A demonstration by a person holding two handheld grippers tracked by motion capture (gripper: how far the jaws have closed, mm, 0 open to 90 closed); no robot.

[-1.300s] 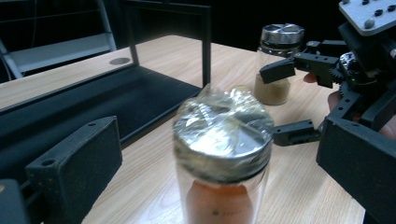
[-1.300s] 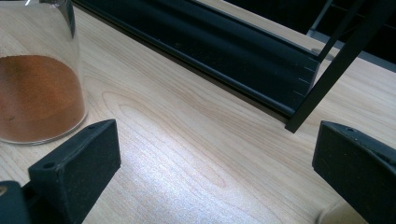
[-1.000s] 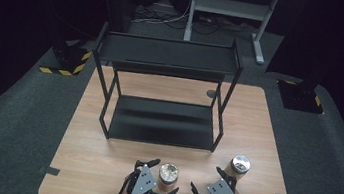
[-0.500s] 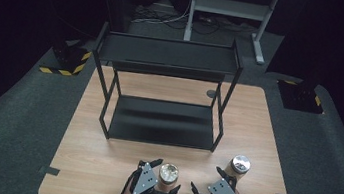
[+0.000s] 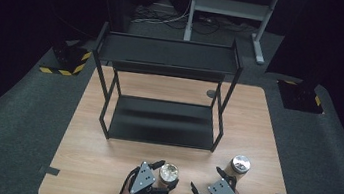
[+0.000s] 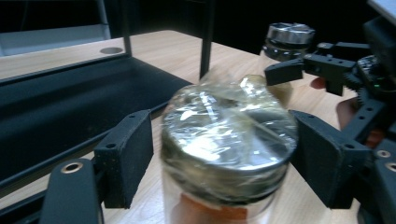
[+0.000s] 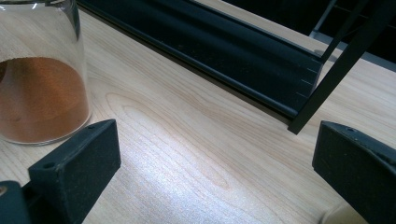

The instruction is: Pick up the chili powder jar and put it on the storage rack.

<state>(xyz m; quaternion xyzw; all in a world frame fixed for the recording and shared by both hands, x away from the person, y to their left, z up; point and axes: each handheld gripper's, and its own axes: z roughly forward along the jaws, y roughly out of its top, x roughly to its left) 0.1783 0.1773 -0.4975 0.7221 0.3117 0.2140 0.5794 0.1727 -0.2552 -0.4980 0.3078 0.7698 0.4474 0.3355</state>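
A glass jar with a crinkled clear film over its lid and orange powder inside stands near the table's front edge. My left gripper has just been closing and is now shut on this jar, one pad on each side below the lid. A second jar with a metal lid stands to the right. My right gripper rests open beside it with bare wood between its jaws. A jar of orange powder stands just outside its left jaw.
A black two-level metal shelf stands at the middle of the wooden table, its lower tray close ahead of both grippers. A round hole sits in the tabletop behind the shelf. Dark floor surrounds the table.
The left gripper's jaws have closed in from wide open onto the film-lidded jar. The right gripper and the second jar have stayed in place.
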